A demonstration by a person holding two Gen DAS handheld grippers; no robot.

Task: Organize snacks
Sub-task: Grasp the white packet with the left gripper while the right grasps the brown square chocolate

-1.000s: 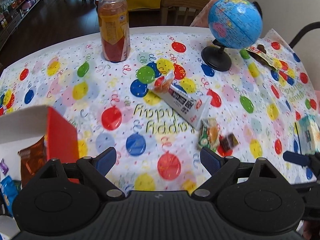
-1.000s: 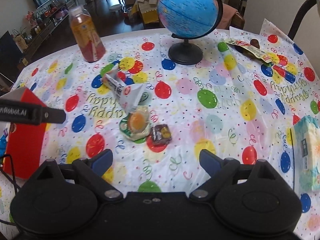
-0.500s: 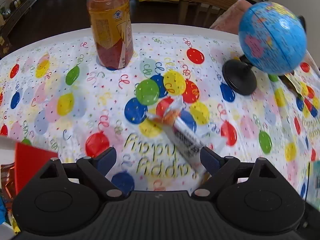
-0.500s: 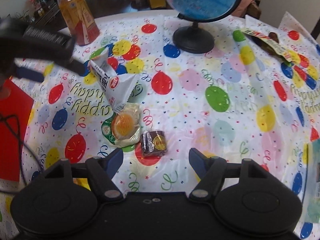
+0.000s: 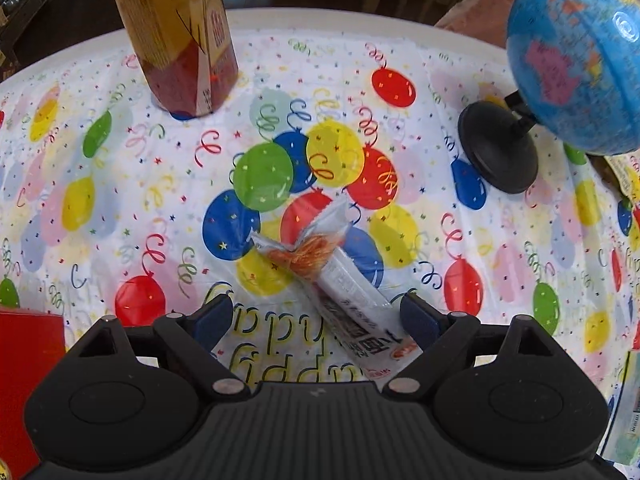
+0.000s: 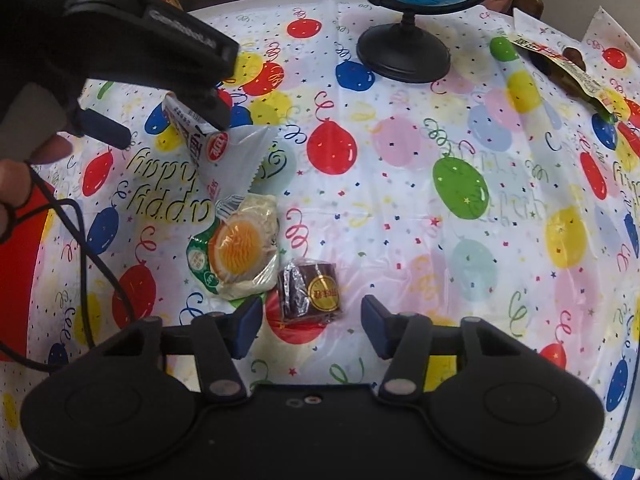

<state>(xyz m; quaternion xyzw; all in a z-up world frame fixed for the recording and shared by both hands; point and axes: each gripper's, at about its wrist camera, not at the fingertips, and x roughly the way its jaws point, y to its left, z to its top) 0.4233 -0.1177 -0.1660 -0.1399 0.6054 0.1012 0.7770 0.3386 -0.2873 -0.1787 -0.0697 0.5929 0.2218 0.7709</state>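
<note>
A long white snack packet (image 5: 340, 288) with an orange picture lies on the balloon tablecloth between the open jaws of my left gripper (image 5: 316, 322), nearer its right finger. In the right wrist view the same packet (image 6: 224, 148) lies under the left gripper (image 6: 160, 120). A round pastry in a clear and green wrapper (image 6: 236, 248) and a small brown wrapped sweet (image 6: 312, 290) lie side by side. My right gripper (image 6: 312, 326) is open, with the brown sweet just ahead between its fingers. A red box (image 5: 24, 380) stands at the left.
A bottle of orange-brown drink (image 5: 176, 36) stands at the back left. A blue globe (image 5: 576, 60) on a black base (image 5: 498, 148) stands at the back right. A brown-green snack packet (image 6: 568, 68) lies far right. A cable (image 6: 80, 248) trails at left.
My left gripper has moved forward and lower over the white packet, which now lies between its fingers. My right gripper has moved forward and down to the brown sweet, its jaws a little narrower.
</note>
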